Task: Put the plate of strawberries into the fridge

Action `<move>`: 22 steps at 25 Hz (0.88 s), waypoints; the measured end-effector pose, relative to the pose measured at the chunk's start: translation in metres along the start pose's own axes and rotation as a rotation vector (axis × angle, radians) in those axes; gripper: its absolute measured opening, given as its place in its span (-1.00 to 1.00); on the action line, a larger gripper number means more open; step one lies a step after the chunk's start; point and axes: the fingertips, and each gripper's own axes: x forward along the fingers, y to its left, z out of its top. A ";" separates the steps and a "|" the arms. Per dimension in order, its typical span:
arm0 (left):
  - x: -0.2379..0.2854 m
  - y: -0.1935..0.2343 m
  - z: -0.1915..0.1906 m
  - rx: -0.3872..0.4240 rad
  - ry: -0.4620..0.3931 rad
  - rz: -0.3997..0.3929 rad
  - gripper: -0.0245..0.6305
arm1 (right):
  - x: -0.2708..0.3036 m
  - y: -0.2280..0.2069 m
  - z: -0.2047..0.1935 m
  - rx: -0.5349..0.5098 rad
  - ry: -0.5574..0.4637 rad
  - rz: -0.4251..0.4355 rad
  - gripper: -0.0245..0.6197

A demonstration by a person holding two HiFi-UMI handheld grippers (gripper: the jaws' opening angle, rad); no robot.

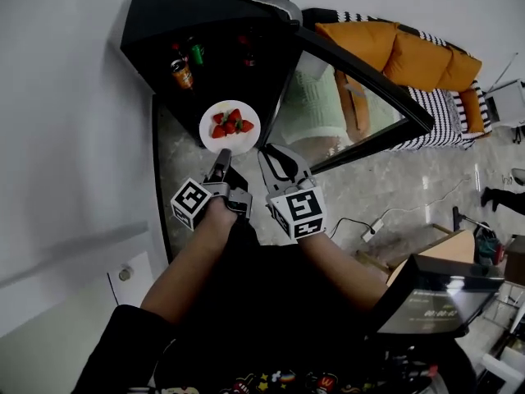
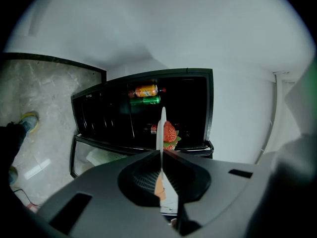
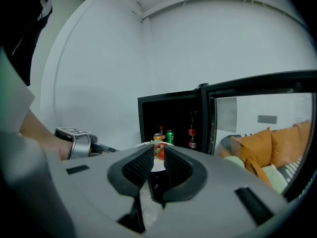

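Left hand-held gripper (image 1: 221, 162) clamps rim of round white plate (image 1: 215, 138); right hand-held gripper (image 1: 277, 158) gapes open.

The fridge (image 1: 205, 23) stands on the grey, stone-patterned floor (image 1: 385, 179) with its door open. Inside the fridge, on one level:
- an orange can (image 1: 182, 74)
- a green can (image 1: 198, 53) beside it
- a dark bottle (image 3: 192, 129) further right

On the floor right of the fridge:
- a striped sofa (image 1: 447, 125)
- a white power strip (image 1: 373, 226) with its cable (image 1: 349, 220)

White plate (image 1: 232, 144), red strawberries (image 1: 231, 125), black fridge (image 1: 152, 23), green can (image 1: 198, 53), orange cushions (image 1: 410, 56), grey marbled floor (image 1: 394, 187).
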 end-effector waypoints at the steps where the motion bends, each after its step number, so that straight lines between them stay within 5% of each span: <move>1: 0.009 -0.002 0.008 0.004 0.013 -0.003 -0.88 | 0.012 0.000 0.003 -0.006 -0.003 -0.005 -0.76; 10: 0.073 0.008 0.067 -0.004 -0.001 -0.002 -0.88 | 0.099 -0.016 0.002 -0.003 0.010 -0.004 -0.76; 22: 0.125 0.060 0.068 -0.015 -0.076 0.041 -0.88 | 0.148 -0.059 -0.039 0.045 0.043 0.078 -0.76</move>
